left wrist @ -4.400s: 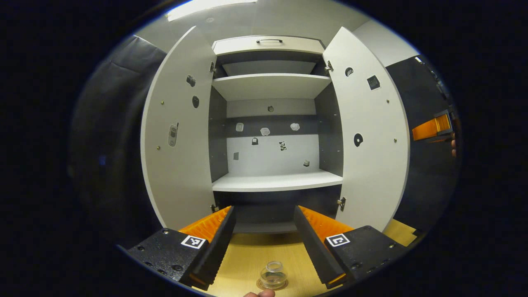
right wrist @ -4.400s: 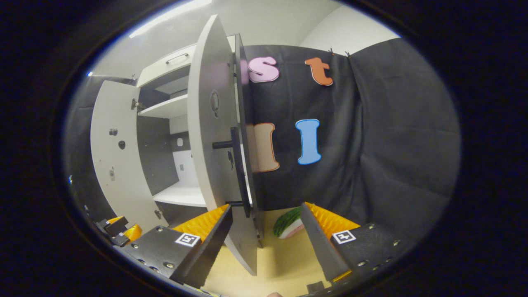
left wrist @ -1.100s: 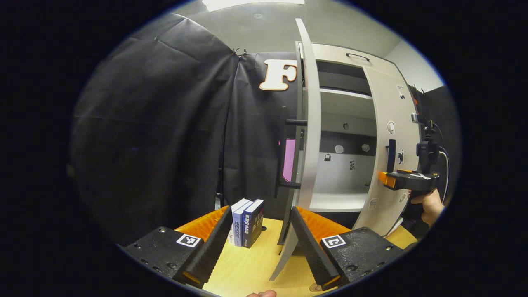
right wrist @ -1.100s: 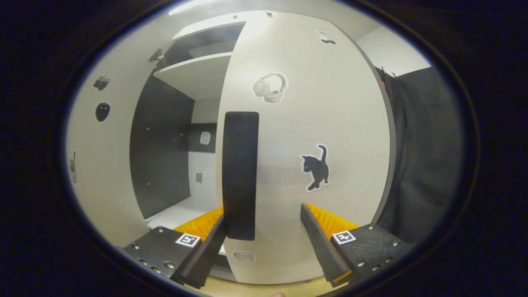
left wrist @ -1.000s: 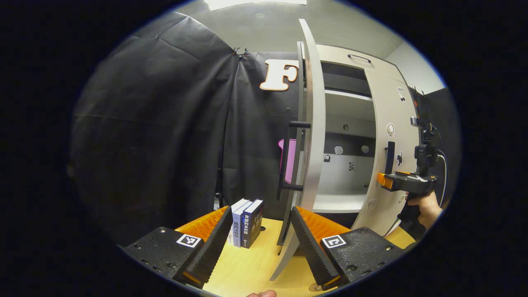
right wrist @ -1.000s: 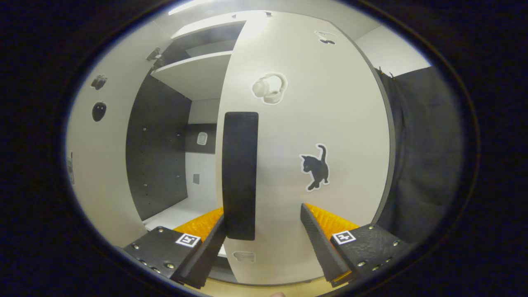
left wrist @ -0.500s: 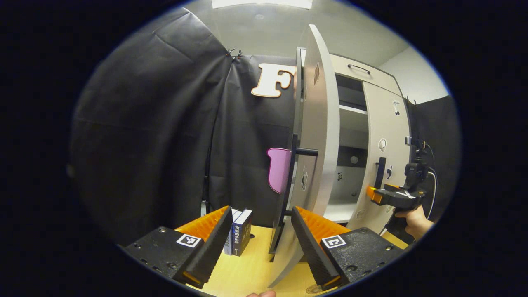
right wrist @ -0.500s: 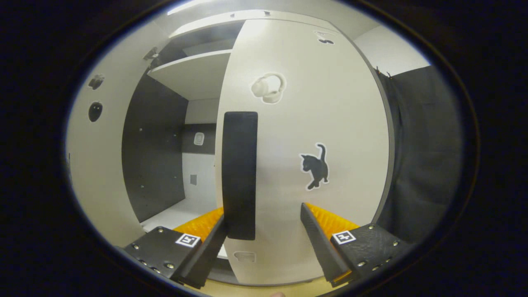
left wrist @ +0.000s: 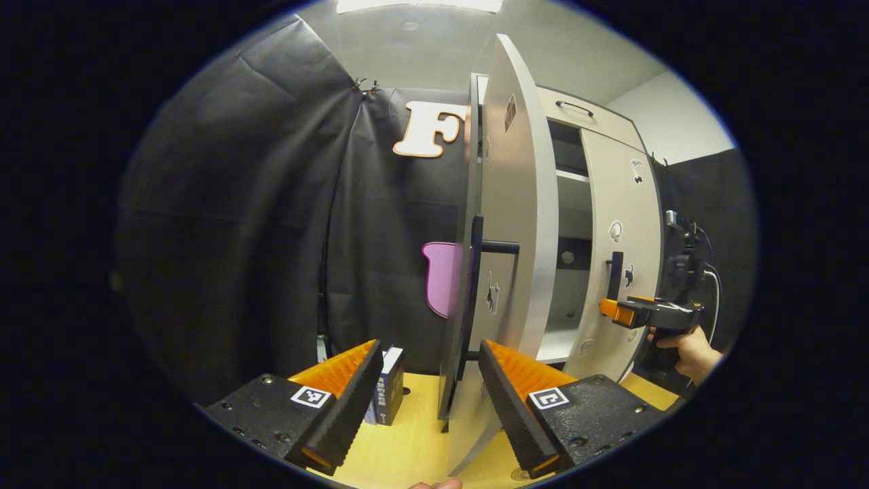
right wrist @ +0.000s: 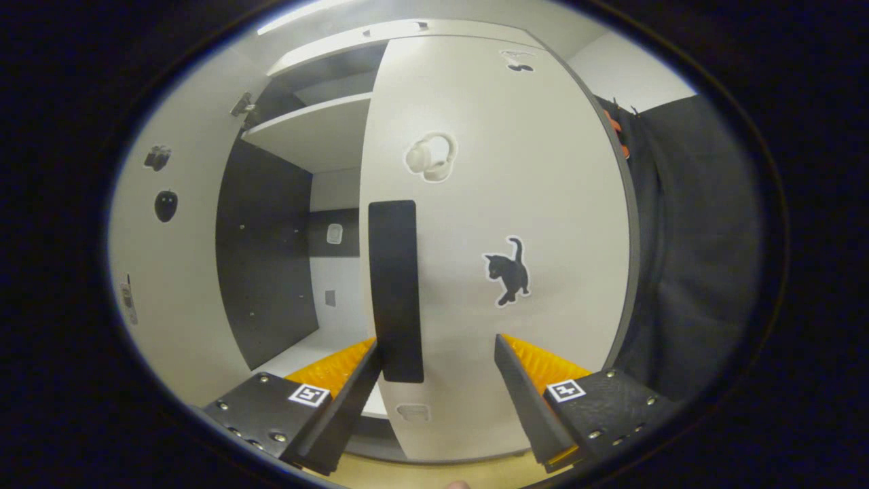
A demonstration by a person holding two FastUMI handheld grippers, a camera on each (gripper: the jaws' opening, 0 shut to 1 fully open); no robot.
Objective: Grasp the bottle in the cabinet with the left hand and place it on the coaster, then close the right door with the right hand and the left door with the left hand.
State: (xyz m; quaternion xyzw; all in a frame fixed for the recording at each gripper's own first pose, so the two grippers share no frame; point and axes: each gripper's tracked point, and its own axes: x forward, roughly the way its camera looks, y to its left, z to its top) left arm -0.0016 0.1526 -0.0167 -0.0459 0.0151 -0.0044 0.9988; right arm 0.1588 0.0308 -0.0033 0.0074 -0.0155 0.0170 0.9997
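L gripper point(left wrist: 428, 401), low centre of the left gripper view, jaws spread, nothing between them. Left door point(left wrist: 506, 224) stands edge-on just above/right of the gap, mid-frame, still swung out; its dark bar handle point(left wrist: 475, 292) sits above the R finger, apart from it. Books point(left wrist: 385, 390) upright on the wooden table point(left wrist: 414, 448), just behind the L finger; spine text too small to read. Coaster point(left wrist: 517, 473) peeks at the bottom edge under the R finger; bottle can't be made out.

R gripper point(left wrist: 611, 311), far right in that view, held by a hand point(left wrist: 686, 343), tips at the right door point(left wrist: 621, 258).

Right gripper view: R gripper point(right wrist: 434, 401) jaws apart, gripping nothing. Right door point(right wrist: 489, 258) fills centre, nearly shut w/ a gap at left. Its black handle point(right wrist: 396, 292) hangs just above the L finger. Cat sticker point(right wrist: 507, 270) centre-right, headphone sticker point(right wrist: 429, 156) above; no legible writing.
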